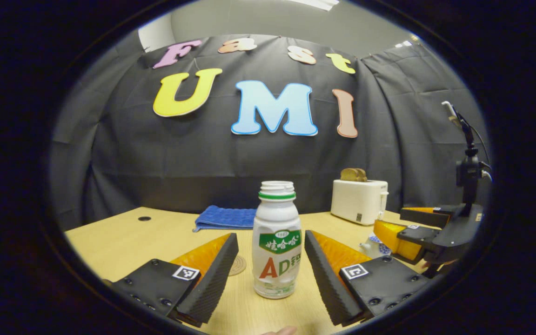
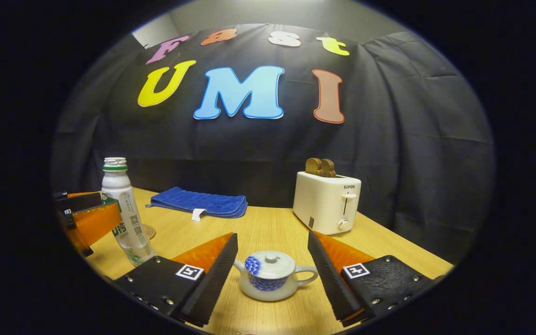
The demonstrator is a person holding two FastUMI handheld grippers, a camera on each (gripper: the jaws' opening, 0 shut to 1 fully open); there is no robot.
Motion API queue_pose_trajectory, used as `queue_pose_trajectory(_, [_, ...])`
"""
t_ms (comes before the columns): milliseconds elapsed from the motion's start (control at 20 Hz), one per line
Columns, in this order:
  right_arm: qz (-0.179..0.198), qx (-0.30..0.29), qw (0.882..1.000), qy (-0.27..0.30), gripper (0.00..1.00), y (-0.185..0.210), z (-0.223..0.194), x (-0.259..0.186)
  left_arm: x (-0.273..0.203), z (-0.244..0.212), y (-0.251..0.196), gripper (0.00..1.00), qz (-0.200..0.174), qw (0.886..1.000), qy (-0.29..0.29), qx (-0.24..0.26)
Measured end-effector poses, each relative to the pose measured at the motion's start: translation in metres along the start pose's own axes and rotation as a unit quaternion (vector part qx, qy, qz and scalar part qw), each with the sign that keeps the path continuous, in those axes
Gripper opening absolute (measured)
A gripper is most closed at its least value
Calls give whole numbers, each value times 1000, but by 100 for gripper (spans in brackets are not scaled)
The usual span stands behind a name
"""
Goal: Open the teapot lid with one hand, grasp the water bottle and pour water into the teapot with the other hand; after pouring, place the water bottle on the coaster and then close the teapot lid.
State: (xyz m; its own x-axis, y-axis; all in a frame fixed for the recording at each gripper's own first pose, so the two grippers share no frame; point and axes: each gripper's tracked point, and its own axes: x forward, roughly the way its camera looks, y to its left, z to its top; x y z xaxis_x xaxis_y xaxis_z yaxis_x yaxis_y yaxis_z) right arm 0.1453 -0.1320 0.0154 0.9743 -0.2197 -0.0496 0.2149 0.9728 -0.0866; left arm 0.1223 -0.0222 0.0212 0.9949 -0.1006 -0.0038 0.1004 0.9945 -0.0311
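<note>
My left gripper (image 1: 271,274) straddles the bottle (image 1: 276,242) wide open, right gripper (image 2: 272,274) wide around the lidded teapot (image 2: 270,275); an off-centre squeeze could topple that uncapped bottle.

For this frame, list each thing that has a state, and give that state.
Water bottle: upright, uncapped, between the open fingers, ungripped.
Teapot: lid on, standing on the table.
Toaster: bread sticking up from its slots.
Blue towel: folded, lying flat.
Left hand-held gripper: open.
Right hand-held gripper: open, either side of the teapot.
</note>
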Motion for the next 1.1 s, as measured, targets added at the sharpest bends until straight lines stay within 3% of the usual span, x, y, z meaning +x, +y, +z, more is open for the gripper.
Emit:
queue_pose_trajectory(200, [-4, -4, 1000, 25, 63, 0, -10, 13, -3, 6, 2, 98, 2, 1000, -10, 12])
queue_pose_trajectory(250, [-6, 4, 999, 36, 48, -1, -16, 15, -4, 7, 0, 99, 0, 1000, -13, 11])
queue_pose_trajectory(350, [-5, 9, 999, 42, 40, 0, -18, 17, -6, 9, 0, 98, 1, 1000, -16, 14])
queue_pose_trajectory(450, [-10, -5, 999, 46, 40, 0, -23, 19, -5, 6, -1, 98, 0, 1000, -14, 18])
queue_pose_trajectory(500, [-9, -14, 999, 45, 15, 0, -19, 13, -4, 4, -2, 95, -1, 1000, -10, 19])
queue_pose_trajectory(700, [5, -13, 999, 38, 14, 0, -17, 15, -3, 0, -4, 99, -3, 1000, -5, 16])
queue_pose_trajectory(750, [7, -14, 999, 38, 3, 1, -17, 16, -2, -2, -4, 99, -2, 1000, -4, 16])
queue_pose_trajectory(1100, [19, -5, 999, -25, 3, -2, 18, 1, 1, -12, -7, 99, 1, 1000, 5, 19])
